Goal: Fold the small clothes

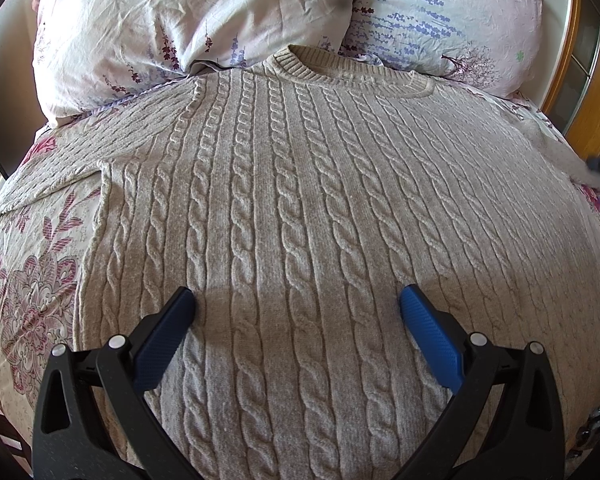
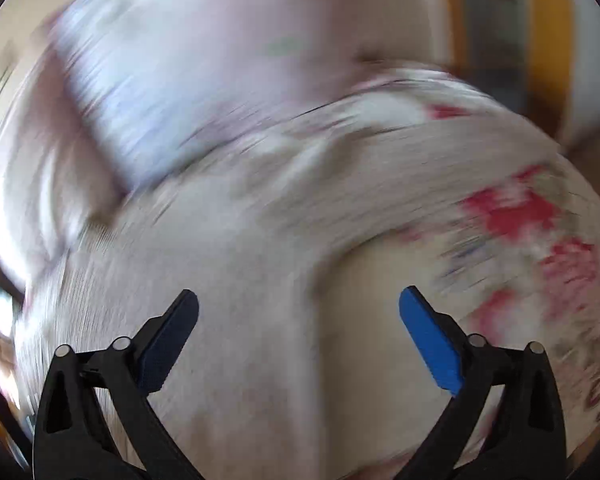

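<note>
Left wrist: both tongs (image 1: pixel 296 300) (image 2: pixel 298 300) spread wide over sweater (image 1: pixel 300 200), bedsheet (image 1: pixel 32 280) bare at hem.

Left wrist view is sharp and daylit, with a soft shadow across the cable-knit sweater (image 1: pixel 300 200) just ahead of the left claw (image 1: pixel 298 304). Fisheye bends the edges, and the corners go black. Right wrist view is heavily motion-blurred, only the right claw (image 2: pixel 299 304) stays crisp.

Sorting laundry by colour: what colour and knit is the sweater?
Beige cable knit sweater, clearest in the left wrist view.
</note>
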`<state>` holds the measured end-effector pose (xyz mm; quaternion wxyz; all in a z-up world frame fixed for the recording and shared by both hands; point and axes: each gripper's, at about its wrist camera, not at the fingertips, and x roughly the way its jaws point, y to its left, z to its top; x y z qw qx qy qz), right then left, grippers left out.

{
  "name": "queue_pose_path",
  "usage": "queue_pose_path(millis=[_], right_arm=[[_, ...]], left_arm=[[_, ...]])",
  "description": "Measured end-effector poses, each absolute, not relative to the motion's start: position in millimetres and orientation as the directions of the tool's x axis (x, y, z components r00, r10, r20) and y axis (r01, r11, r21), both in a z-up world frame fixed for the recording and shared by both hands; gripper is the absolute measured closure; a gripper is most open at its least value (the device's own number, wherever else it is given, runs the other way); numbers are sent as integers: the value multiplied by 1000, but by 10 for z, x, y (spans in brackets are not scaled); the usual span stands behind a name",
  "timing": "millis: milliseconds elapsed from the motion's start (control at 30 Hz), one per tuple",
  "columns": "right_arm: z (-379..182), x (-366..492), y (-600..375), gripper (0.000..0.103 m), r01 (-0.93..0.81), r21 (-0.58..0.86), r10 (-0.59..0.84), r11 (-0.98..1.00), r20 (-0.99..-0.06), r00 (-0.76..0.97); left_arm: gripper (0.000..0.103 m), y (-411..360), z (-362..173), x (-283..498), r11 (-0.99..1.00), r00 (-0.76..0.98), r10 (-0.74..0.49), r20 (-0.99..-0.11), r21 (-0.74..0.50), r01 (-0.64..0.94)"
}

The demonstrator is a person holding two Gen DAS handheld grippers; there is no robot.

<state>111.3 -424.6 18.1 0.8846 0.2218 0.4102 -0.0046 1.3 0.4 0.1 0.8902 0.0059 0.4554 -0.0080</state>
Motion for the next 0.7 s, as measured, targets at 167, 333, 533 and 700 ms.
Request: queue_pose_path(millis=[167,333,533,700], right_arm=[[-3,1470,-5807,36,513,601,114,612,-709,696],[-323,1653,-6574,50,644,652,82,400,-725,683],[-495,1885,-6672,94,681,615,51,397,-756,653],[339,2058,-6038,95,474,566,-6,675,-637,771]], left_arm=[[2,48,33,103,998,569,-53,-821,-34,43],[2,524,229,208,978,610,-62,-790,-169,-119],[3,1493,463,231,879,662,30,-749,-295,-374],[16,2582,518,88,674,719,83,-690,-492,-551]])
